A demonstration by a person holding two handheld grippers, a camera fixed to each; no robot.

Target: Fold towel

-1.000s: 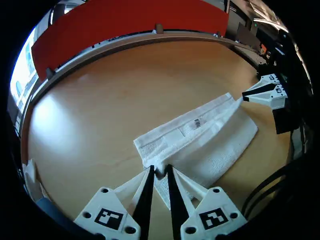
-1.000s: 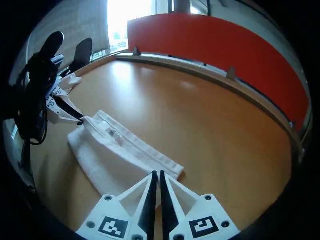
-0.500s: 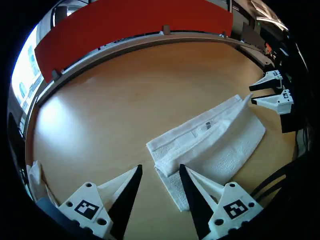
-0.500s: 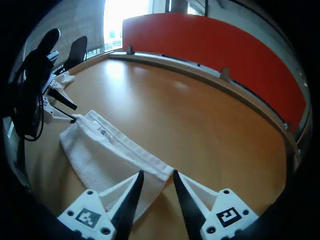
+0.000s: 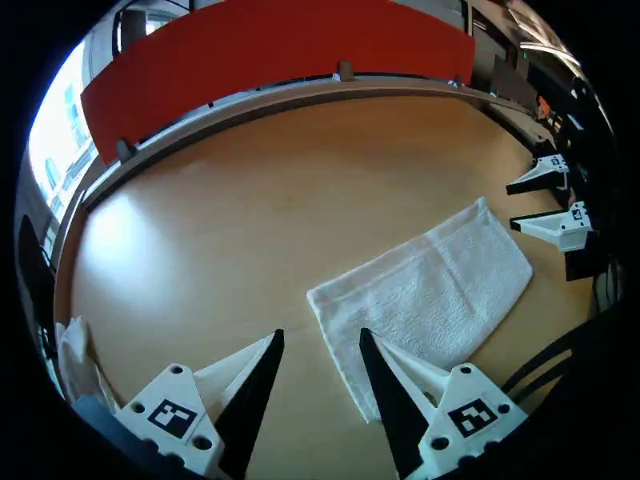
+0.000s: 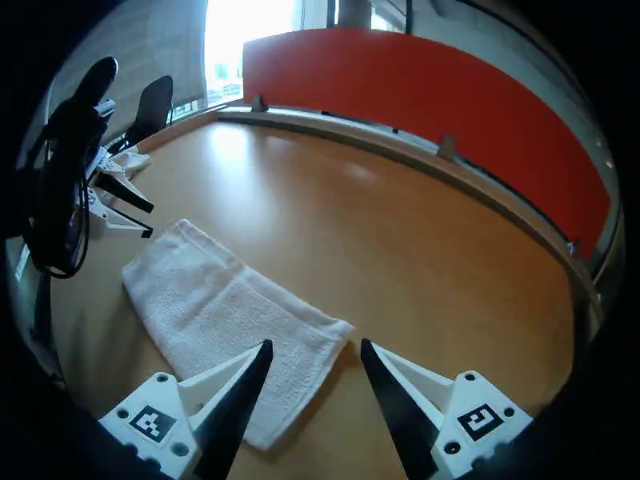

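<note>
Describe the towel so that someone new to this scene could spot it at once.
Start at the wide wooden table in front of the red partition. On it lies a white terry towel, folded flat into a neat oblong. The other white thing, a small cloth at the table's edge, is crumpled, not flat.

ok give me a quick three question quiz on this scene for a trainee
1. True or false: the left gripper is shut on the folded white terry towel.
2. Multiple choice: the towel lies flat on A) a light wooden table, B) a grey carpet, C) a metal tray.
3. Fill in: the upright panel along the table's far edge is ____ in colour.

Key: 1 false, its jaws stand open and apart from the cloth; 2 A; 3 red.
</note>
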